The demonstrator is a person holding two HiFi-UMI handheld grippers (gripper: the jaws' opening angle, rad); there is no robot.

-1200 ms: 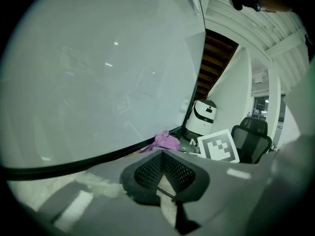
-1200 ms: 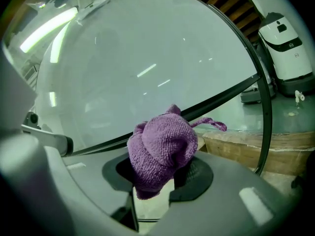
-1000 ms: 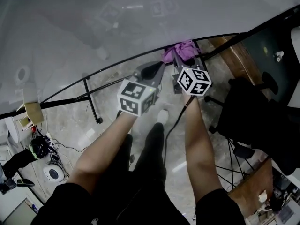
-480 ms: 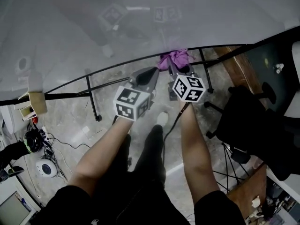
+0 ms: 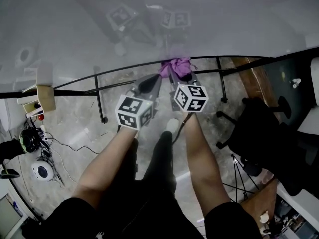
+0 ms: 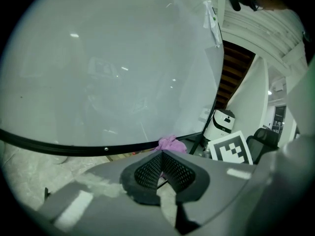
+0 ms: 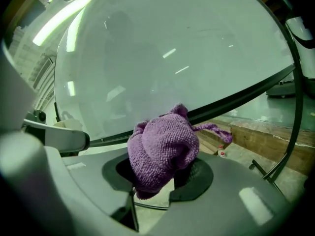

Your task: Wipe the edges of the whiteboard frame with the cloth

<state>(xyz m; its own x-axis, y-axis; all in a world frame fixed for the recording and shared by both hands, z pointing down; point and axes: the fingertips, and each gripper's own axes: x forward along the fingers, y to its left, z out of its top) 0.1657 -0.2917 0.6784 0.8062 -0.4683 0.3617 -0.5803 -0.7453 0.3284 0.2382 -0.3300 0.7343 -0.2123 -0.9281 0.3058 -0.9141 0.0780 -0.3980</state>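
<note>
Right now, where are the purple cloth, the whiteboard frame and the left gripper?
purple cloth (image 7: pixel 162 149): right gripper view, bunched middle.
whiteboard frame (image 6: pixel 83 148): left gripper view, black bottom edge.
left gripper (image 6: pixel 161 157): left gripper view, between its fingertips.

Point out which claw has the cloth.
The right claw, shut on the purple cloth at the whiteboard frame; the left claw is shut on nothing.

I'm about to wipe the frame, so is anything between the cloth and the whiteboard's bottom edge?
Nothing visible does. The purple cloth, clamped in the right gripper's jaws, sits right at the black frame with no gap showing. The left gripper, jaws shut and empty, is off to the side, not between them.
</note>
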